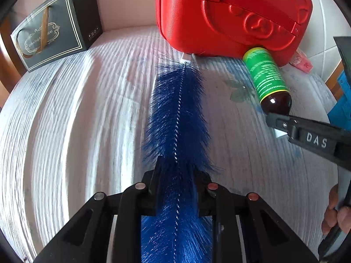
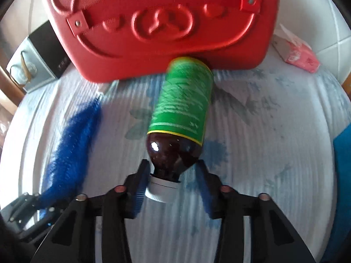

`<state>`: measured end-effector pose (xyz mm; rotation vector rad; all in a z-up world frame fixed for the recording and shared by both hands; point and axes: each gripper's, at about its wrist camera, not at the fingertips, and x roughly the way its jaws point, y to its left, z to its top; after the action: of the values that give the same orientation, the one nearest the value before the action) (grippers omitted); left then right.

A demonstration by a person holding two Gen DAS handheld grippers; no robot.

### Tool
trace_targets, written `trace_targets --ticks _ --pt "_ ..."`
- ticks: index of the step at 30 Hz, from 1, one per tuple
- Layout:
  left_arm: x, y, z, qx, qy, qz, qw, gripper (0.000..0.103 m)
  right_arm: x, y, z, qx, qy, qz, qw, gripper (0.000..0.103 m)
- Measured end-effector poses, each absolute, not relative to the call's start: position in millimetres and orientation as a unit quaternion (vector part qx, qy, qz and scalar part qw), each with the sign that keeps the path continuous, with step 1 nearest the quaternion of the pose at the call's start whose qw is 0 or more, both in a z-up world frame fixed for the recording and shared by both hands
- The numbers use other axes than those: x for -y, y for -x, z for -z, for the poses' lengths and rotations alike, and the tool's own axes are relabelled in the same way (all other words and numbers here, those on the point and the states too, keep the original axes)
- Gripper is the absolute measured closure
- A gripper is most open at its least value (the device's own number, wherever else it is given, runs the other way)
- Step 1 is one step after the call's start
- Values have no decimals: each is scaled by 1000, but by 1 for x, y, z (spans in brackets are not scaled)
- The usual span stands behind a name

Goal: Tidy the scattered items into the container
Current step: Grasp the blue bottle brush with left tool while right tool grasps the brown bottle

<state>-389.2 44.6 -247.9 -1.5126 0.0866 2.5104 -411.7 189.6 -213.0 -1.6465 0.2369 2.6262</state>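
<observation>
White ribbed cloth with faded blue flower prints covers the desk (image 1: 65,120), and a red hard case (image 1: 230,15) stands at its far edge. Left tool (image 1: 178,173) is clamped on a blue bristle brush (image 1: 177,109), which runs straight ahead along the cloth towards the case. Right tool (image 2: 173,175) grips the neck of a dark brown bottle (image 2: 175,118) (green label, white cap) lying on its side, its base touching the case. To the far left stands a black gift box (image 1: 54,30); a pink packet (image 2: 298,54) lies right of the case.
</observation>
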Motion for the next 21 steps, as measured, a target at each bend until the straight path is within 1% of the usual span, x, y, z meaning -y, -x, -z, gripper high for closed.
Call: trace_targets --ticks 1,4,10,11,12,13,14,15,16,20,21 --pt "-44 385 247 -28 514 -851 104 83 -188 407 212 -71 531 -845 14 76" --pt "-40 367 242 -28 517 -849 105 84 -181 380 207 -50 539 -841 1 76" --pt "-29 327 234 -32 532 -839 110 84 -174 310 209 -59 581 -811 -30 75" --pt "-28 323 231 -34 531 -840 108 84 -174 299 210 -62 585 -808 -31 72" --pt "-27 322 226 -36 528 -842 105 82 -175 290 209 -63 586 -808 -30 57" --pt "-27 322 221 -36 526 -844 101 76 -177 286 207 -62 582 -810 -28 41" --pt "-27 325 217 -33 524 -845 102 73 -178 286 203 -63 577 -814 -25 36" --pt "-27 329 213 -30 521 -846 104 66 -180 288 199 -65 570 -819 -23 33" --pt "-29 335 210 -30 517 -849 105 60 -181 289 196 -66 564 -823 -21 33" --pt "-41 363 218 -36 517 -850 94 57 -179 310 189 -64 544 -836 -18 26" --pt "-44 371 224 -36 519 -849 92 52 -177 313 191 -62 542 -838 -17 26"
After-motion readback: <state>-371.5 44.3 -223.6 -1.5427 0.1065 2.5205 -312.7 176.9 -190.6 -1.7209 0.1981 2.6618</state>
